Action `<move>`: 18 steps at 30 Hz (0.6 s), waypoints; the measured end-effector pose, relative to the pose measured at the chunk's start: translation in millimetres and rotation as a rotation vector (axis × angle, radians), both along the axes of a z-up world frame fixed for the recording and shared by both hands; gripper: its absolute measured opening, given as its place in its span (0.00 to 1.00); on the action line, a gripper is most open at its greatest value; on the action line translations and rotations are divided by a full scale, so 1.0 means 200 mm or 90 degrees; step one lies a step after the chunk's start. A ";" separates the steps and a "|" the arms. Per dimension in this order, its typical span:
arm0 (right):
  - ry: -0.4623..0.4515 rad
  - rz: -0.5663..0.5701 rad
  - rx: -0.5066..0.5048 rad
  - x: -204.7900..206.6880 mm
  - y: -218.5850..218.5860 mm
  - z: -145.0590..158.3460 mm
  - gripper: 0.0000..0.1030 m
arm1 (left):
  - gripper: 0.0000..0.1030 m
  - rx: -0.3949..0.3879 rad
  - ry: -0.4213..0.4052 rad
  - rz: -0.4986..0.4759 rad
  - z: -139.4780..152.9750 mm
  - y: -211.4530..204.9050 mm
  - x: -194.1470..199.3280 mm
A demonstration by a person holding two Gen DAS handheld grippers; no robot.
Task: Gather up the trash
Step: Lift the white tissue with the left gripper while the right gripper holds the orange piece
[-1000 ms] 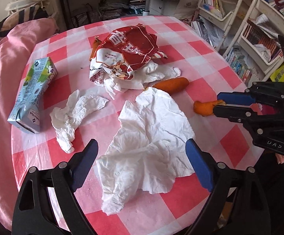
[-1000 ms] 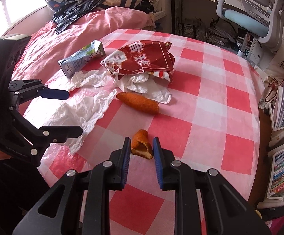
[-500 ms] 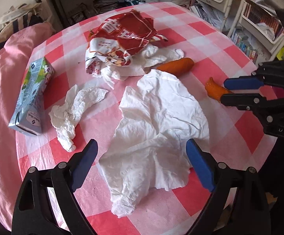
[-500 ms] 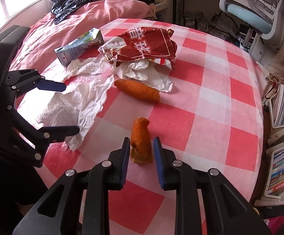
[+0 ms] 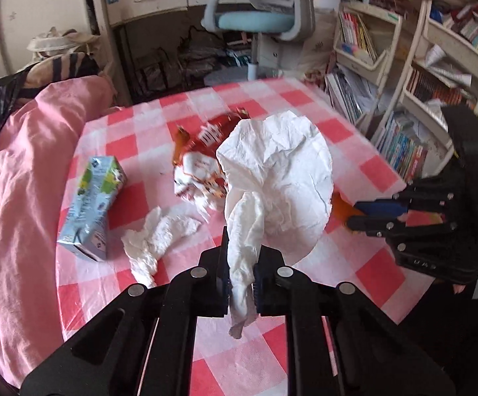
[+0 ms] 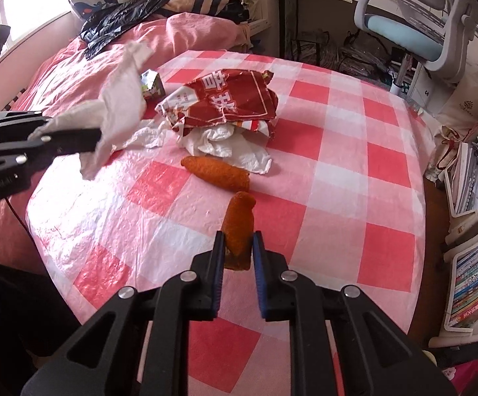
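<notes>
- The left gripper (image 5: 241, 275), low in the middle of its frame, pinches a large white tissue (image 5: 281, 178) that billows up clear of the checked surface (image 5: 364, 274).
- The right gripper (image 6: 238, 257) clamps an orange fried piece (image 6: 238, 227), low centre of its frame.
- A second fried piece (image 6: 215, 173), a red wrapper (image 6: 229, 104), a crumpled tissue (image 5: 156, 234) and a carton (image 5: 93, 204) lie on the surface.

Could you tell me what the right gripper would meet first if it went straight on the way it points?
Probably the whole fried stick, just beyond the piece the right gripper holds; depth is uncertain.
</notes>
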State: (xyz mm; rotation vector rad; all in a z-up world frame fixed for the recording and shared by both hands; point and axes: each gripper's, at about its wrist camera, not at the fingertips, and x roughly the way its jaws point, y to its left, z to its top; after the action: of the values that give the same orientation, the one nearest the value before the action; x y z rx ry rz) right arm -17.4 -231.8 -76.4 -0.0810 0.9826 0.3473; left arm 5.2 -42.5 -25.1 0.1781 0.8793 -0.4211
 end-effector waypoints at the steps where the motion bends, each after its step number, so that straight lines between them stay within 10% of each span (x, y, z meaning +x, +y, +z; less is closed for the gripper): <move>1: -0.003 -0.005 0.004 0.00 0.00 0.01 0.17 | 0.10 -0.012 -0.009 0.014 0.03 0.02 0.01; 18: -0.008 -0.031 0.053 0.03 -0.03 0.02 0.17 | 0.10 -0.084 -0.034 0.094 0.17 0.22 0.05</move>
State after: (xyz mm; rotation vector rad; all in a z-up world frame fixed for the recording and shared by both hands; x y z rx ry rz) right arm -10.8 -237.2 -72.7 0.0162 0.9547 0.3426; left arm 15.5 1.3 8.7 0.0029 0.8040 -0.3333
